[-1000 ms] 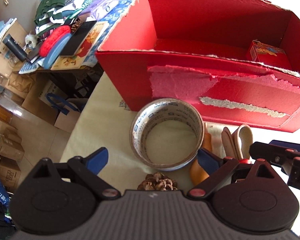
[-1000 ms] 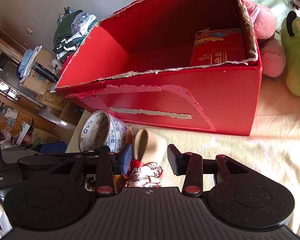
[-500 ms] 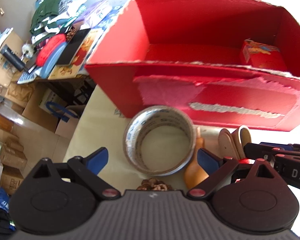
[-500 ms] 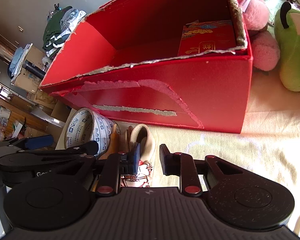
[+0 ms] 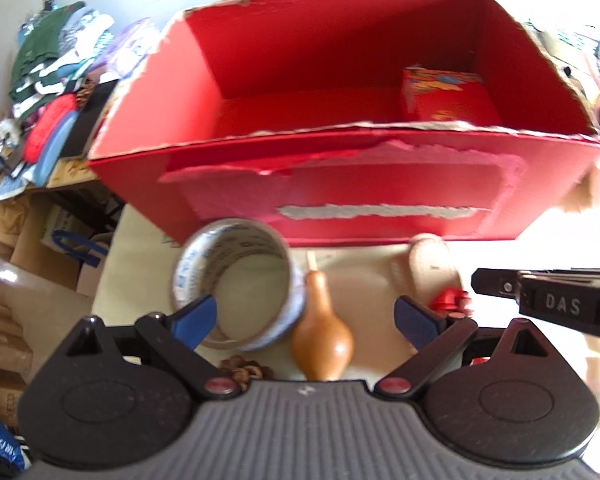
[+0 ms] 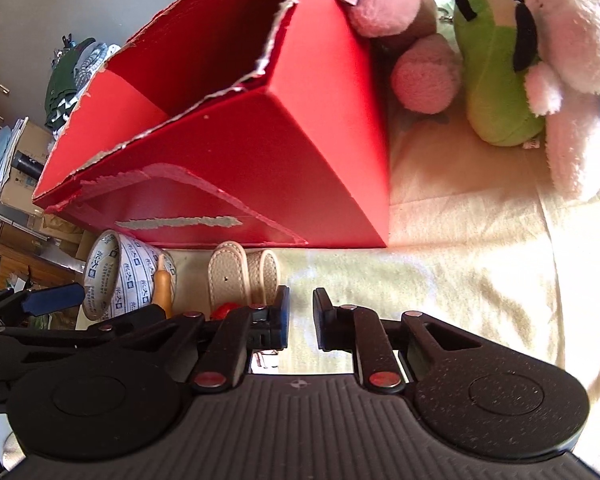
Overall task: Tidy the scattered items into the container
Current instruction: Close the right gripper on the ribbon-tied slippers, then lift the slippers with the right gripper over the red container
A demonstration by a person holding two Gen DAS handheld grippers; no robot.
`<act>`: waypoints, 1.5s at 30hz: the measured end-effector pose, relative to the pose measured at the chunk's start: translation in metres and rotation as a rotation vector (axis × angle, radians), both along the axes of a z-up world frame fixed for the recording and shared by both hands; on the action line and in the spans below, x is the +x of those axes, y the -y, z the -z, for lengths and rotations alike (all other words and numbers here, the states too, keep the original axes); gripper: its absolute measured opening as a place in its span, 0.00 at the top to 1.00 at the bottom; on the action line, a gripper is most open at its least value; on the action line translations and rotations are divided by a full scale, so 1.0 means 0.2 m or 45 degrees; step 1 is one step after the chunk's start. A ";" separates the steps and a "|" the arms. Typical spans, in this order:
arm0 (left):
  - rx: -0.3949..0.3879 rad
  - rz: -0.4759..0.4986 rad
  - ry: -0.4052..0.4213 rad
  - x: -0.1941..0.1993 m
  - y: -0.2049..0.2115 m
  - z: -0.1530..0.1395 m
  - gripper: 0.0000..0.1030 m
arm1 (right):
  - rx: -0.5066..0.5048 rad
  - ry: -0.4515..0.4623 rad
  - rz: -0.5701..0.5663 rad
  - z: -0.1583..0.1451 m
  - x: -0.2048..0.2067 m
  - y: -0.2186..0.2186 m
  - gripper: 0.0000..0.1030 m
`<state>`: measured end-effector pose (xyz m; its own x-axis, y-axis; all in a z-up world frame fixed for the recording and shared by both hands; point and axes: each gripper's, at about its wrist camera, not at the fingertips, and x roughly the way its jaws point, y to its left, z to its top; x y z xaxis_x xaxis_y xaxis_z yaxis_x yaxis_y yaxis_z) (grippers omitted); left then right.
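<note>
- Fingers first: the left gripper (image 5: 305, 317) holds its blue-tipped fingers (image 5: 194, 316) spread wide above the tape roll and gourd, gripping nothing; the right gripper (image 6: 300, 317) has its fingers (image 6: 281, 316) drawn close, a narrow gap between them with only cloth showing there, nothing held.
- Red cardboard box (image 5: 340, 184) with torn rims stands open on a pale yellow cloth (image 6: 460, 264); a small red printed carton (image 5: 448, 96) sits inside at its right end.
- Plush toys, pink (image 6: 392, 4), green (image 6: 496, 80) and white (image 6: 572, 80), crowd beside the box.
- Printed tape roll (image 5: 236, 284) lies in front of the box.
- Beige rolled belt (image 6: 242, 276) sits just right of it.
- Brown gourd (image 5: 322, 340) touches the roll.
</note>
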<state>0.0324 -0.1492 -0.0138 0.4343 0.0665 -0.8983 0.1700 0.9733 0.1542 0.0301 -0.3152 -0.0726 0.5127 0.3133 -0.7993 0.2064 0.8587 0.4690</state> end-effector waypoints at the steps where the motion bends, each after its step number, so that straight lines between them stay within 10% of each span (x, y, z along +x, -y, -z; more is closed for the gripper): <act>1: -0.012 0.018 -0.001 -0.01 0.01 0.00 0.07 | -0.011 0.002 0.012 0.00 -0.02 0.01 0.80; 15: -0.264 0.249 -0.177 -0.13 0.16 0.15 0.09 | 0.137 0.040 -0.142 -0.01 0.00 -0.05 0.72; 18: -0.356 0.212 -0.267 -0.11 0.14 0.23 0.37 | 0.123 0.049 -0.169 -0.01 0.01 -0.07 0.71; 27: -0.390 0.198 -0.213 -0.12 0.15 0.24 0.41 | 0.247 0.008 -0.167 0.06 0.04 -0.07 0.48; 45: -0.339 0.311 -0.148 -0.24 0.22 0.21 0.50 | 0.228 0.020 -0.243 -0.03 -0.05 -0.11 0.67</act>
<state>-0.0151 -0.1941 -0.0556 0.3029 -0.2692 -0.9142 0.4038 0.9052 -0.1328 0.0199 -0.2923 -0.0659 0.4426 0.5416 -0.7147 0.0396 0.7844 0.6190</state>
